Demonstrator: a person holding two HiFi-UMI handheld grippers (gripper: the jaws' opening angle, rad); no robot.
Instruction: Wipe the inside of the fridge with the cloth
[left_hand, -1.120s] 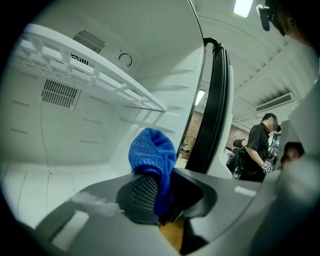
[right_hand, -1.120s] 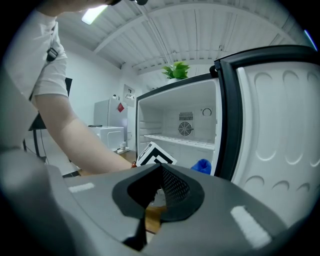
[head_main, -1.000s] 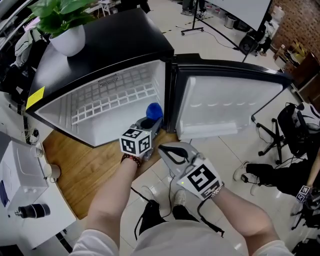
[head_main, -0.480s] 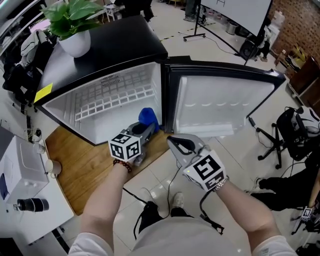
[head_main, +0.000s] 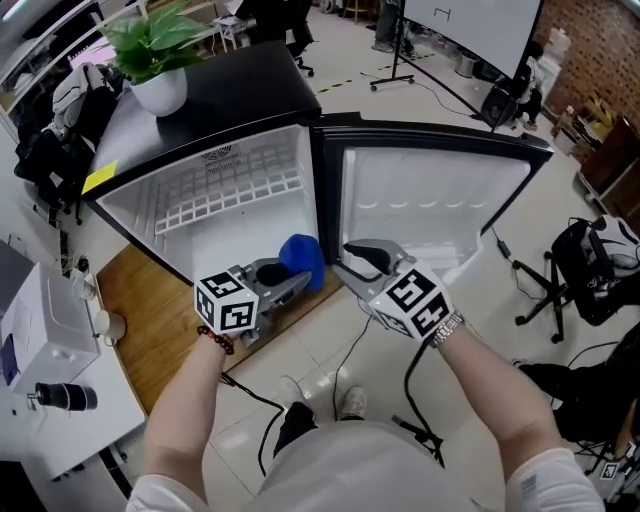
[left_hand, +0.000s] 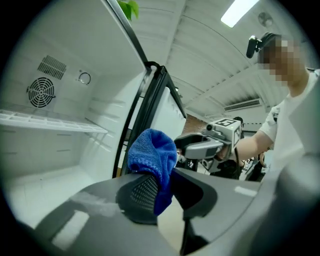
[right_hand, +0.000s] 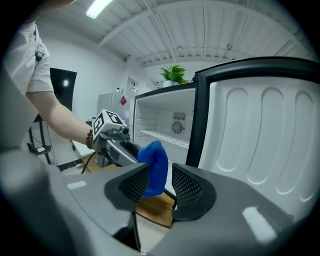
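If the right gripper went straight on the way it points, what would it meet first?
Probably the blue cloth, held in the left gripper: it lies dead ahead of the right gripper, whose jaws have just been opening and grip nothing. Depth is unclear.

The head view is looking steeply down from above the person's arms (head_main: 185, 410) onto the open fridge (head_main: 240, 160), with its door (head_main: 430, 200) swung out at right, both near. The left gripper view is sitting low at the fridge mouth, facing nearly level across it with the blue cloth (left_hand: 150, 152) very close to the lens, while the right gripper view is facing in from the door side. All three views are sharing the cloth, the fridge's white interior and the door's black edge.
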